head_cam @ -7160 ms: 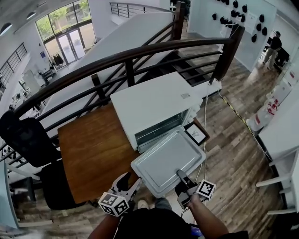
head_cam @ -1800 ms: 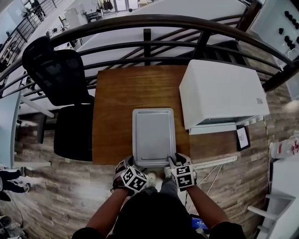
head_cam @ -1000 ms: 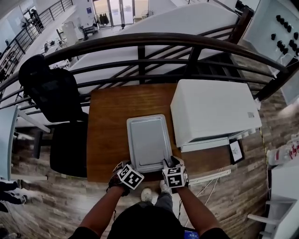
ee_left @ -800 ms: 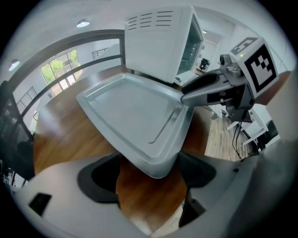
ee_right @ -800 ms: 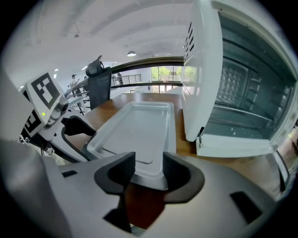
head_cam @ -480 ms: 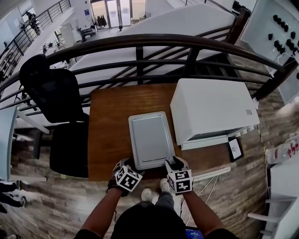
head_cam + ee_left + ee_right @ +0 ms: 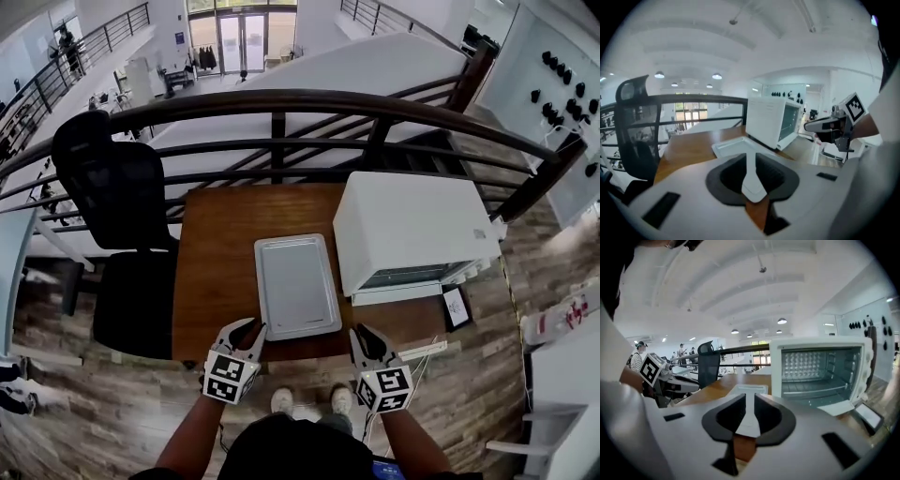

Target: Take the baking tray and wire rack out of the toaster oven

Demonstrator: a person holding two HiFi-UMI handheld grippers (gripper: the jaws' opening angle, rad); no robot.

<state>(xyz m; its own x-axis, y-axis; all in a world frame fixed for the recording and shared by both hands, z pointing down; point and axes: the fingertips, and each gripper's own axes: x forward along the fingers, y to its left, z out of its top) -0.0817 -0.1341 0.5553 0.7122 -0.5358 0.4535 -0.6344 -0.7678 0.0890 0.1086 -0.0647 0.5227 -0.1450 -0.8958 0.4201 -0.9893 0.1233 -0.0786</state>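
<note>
The grey baking tray lies flat on the wooden table, left of the white toaster oven. The oven's door hangs open, and the wire rack sits inside. My left gripper hovers off the tray's near left corner, and my right gripper off its near right corner. Neither touches the tray. Both sets of jaws have just been closing with nothing between them, and a narrow gap remains. Through that gap the tray shows ahead of the left gripper and the right gripper.
A black office chair stands at the table's left. A dark railing runs behind the table. A small framed card and white cables lie by the oven at the front right. The person's shoes show below the table's front edge.
Both grippers have left the tray's near edge, risen and drawn back toward the person. Their jaws have narrowed. The tray stays flat on the table.
</note>
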